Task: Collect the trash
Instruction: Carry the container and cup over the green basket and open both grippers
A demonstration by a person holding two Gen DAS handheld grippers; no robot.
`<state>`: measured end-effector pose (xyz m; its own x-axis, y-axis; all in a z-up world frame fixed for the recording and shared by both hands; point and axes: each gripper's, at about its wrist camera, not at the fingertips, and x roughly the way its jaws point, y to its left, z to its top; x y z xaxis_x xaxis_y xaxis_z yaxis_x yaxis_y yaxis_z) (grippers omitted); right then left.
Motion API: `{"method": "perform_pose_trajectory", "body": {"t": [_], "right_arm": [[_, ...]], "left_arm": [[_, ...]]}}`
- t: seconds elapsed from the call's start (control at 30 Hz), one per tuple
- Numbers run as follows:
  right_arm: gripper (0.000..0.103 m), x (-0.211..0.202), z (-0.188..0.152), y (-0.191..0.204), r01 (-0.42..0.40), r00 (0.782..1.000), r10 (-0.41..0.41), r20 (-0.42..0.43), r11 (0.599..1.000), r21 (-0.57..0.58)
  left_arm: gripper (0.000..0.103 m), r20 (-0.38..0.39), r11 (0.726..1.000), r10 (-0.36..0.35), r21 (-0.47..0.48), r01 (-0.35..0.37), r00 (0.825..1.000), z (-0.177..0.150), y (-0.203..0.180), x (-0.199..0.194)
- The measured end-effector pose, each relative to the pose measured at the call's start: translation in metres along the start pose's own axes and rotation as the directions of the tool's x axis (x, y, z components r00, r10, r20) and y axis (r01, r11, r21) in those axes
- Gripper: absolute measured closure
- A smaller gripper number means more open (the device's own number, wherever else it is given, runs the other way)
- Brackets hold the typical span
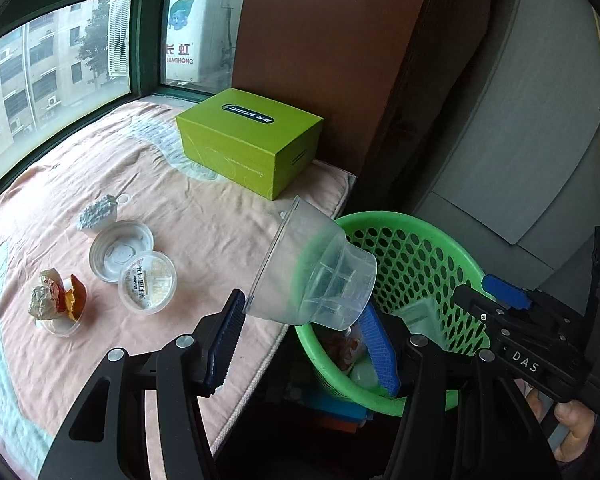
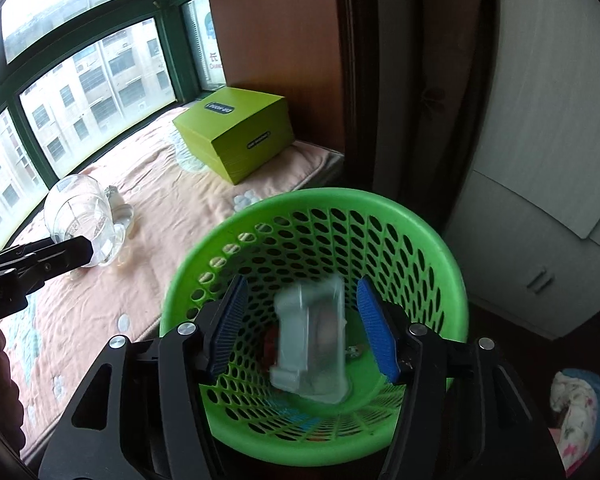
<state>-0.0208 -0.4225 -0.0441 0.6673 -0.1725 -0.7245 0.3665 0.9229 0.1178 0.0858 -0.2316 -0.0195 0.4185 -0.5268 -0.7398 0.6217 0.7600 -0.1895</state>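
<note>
My left gripper [image 1: 304, 334] is shut on a clear plastic cup [image 1: 312, 268], tilted, at the rim of the green mesh basket [image 1: 420, 248]; the cup also shows in the right wrist view [image 2: 80, 220]. My right gripper [image 2: 300, 328] is open above the basket [image 2: 440, 248]. A blurred pale plastic container [image 2: 312, 344] is between and below its fingers, inside the basket. On the pink bed cover lie a clear lid [image 1: 120, 248], a small labelled tub [image 1: 148, 284], a crumpled wrapper in a cup [image 1: 58, 300] and a crumpled white wad [image 1: 96, 212].
A green box [image 1: 252, 140] stands at the far corner of the bed by the window. A brown wall panel and grey cabinet [image 2: 540, 160] are to the right. The right gripper's body [image 1: 532, 332] shows in the left wrist view. Other trash lies in the basket bottom.
</note>
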Motion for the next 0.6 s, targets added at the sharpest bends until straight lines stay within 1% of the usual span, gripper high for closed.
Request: {"method": "perform_pose_trajectory", "body": {"t": [0.03, 0.1, 0.2, 0.43, 0.6], "right_arm": [[0.041, -0.002, -0.001, -0.002, 0.003, 1.000, -0.003, 0.005, 1.000, 0.003], [0.039, -0.005, -0.001, -0.007, 0.013, 1.000, -0.013, 0.016, 1.000, 0.008], [0.039, -0.011, -0.001, -0.013, 0.020, 0.999, -0.021, 0.027, 1.000, 0.019], [0.032, -0.026, 0.002, -0.027, 0.048, 0.996, -0.051, 0.070, 0.998, 0.037], [0.030, -0.033, 0.002, -0.035, 0.063, 0.994, -0.067, 0.087, 0.997, 0.051]], "left_arm": [[0.047, -0.004, 1.000, -0.003, 0.004, 0.003, 1.000, 0.000, -0.003, 0.001], [0.047, -0.010, 1.000, -0.009, 0.011, 0.009, 1.000, 0.000, -0.007, 0.004], [0.047, -0.020, 1.000, -0.018, 0.024, 0.019, 1.000, 0.000, -0.015, 0.007], [0.047, -0.045, 0.997, -0.046, 0.052, 0.049, 0.998, 0.001, -0.035, 0.016], [0.047, -0.064, 0.994, -0.066, 0.085, 0.071, 0.996, -0.001, -0.053, 0.021]]}}
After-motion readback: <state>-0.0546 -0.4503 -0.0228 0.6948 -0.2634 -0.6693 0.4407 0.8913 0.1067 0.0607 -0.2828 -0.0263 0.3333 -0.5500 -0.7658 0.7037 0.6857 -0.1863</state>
